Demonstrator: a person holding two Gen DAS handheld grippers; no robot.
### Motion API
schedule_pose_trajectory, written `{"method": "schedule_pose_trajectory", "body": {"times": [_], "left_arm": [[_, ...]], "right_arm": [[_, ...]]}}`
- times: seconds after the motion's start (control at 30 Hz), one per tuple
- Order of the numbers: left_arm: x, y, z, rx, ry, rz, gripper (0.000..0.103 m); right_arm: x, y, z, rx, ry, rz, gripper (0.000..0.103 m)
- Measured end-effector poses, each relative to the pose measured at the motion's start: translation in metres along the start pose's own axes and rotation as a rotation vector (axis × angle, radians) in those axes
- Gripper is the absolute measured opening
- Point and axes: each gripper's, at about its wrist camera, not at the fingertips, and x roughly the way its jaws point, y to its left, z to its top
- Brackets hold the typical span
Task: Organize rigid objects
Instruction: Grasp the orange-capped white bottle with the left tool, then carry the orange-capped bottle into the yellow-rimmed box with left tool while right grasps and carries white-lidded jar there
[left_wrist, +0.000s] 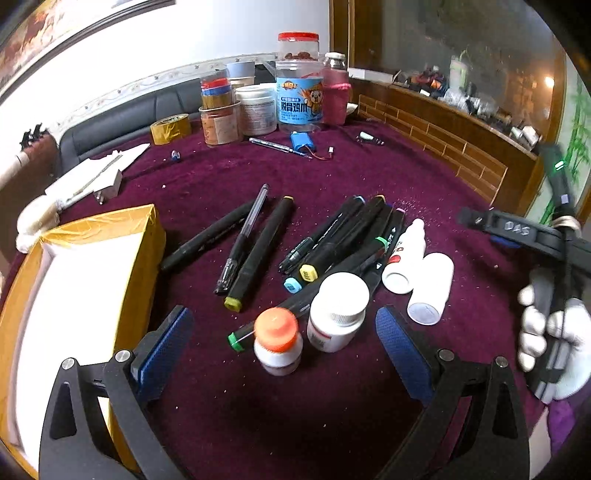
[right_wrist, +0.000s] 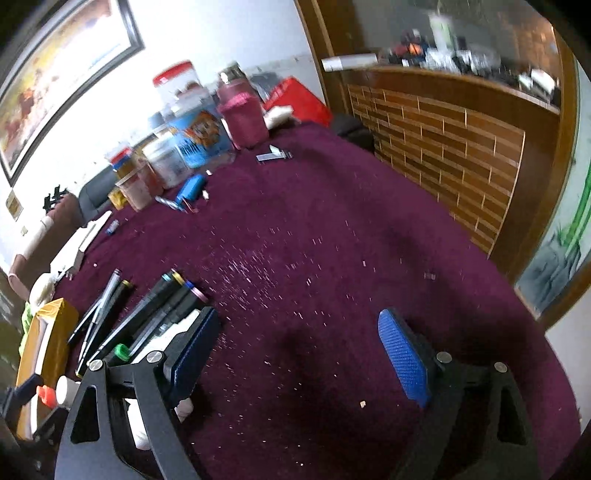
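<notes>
On the purple tablecloth (left_wrist: 280, 406) lie several black markers (left_wrist: 343, 236) and pens (left_wrist: 245, 238). In front of them stand an orange-capped bottle (left_wrist: 277, 341) and a white-capped bottle (left_wrist: 338, 310). Two white bottles (left_wrist: 430, 282) lie on their sides to the right. My left gripper (left_wrist: 284, 339) is open, its blue pads either side of the two upright bottles. My right gripper (right_wrist: 299, 354) is open and empty over bare cloth, right of the markers (right_wrist: 147, 314). Its handle (left_wrist: 546, 280) shows in the left wrist view in a gloved hand.
A yellow-taped box with a white inside (left_wrist: 74, 295) sits at the left. Jars and canisters (left_wrist: 295, 85), a tape roll (left_wrist: 170, 128) and a blue battery pack (left_wrist: 301, 142) stand at the table's far side. A wooden counter (right_wrist: 443, 147) runs along the right.
</notes>
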Motion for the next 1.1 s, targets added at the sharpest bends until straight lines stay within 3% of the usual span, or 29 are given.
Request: {"method": "schedule_pose_trajectory", "body": {"times": [0.1,0.17,0.23,0.43,0.5,0.53,0.57,0.67,0.73,0.77,0.9,1.1], "left_arm": [[-0.006,0.011,-0.002,-0.023,-0.024,-0.087,0.088],[-0.004,0.014,-0.002,-0.016,-0.009,-0.137,0.066],[0.001,0.016,-0.002,-0.011,0.016,-0.157,0.053],[0.009,0.012,0.001,-0.007,0.002,-0.164,0.054],[0.011,0.010,0.000,-0.009,0.019,-0.172,0.038],[0.012,0.009,0.000,-0.008,0.030,-0.180,0.022],[0.011,0.010,-0.001,-0.014,0.032,-0.187,0.019],[-0.001,0.020,-0.003,-0.068,0.020,-0.226,0.018],[-0.013,0.030,-0.004,-0.102,-0.001,-0.246,0.018],[-0.022,0.035,-0.006,-0.122,-0.017,-0.265,0.018],[-0.047,0.048,-0.009,-0.175,-0.060,-0.308,0.018],[-0.082,0.074,-0.014,-0.249,-0.114,-0.350,0.019]], "right_arm": [[0.010,-0.007,0.001,0.039,0.054,0.009,0.084],[0.011,-0.012,0.000,0.059,0.065,0.020,0.084],[0.010,-0.013,0.000,0.060,0.062,0.018,0.084],[0.009,-0.008,0.000,0.045,0.071,-0.009,0.084],[0.010,-0.007,0.001,0.037,0.075,-0.020,0.084],[0.010,-0.006,0.001,0.033,0.077,-0.024,0.084],[0.011,-0.005,0.001,0.029,0.079,-0.029,0.084],[0.013,-0.001,0.002,0.011,0.087,-0.041,0.084],[0.011,0.004,0.002,-0.017,0.084,-0.034,0.072],[0.007,0.009,0.001,-0.041,0.078,-0.040,0.072],[-0.027,0.056,-0.008,-0.161,0.060,0.099,0.072],[-0.035,0.144,-0.036,-0.413,0.115,0.246,0.070]]}}
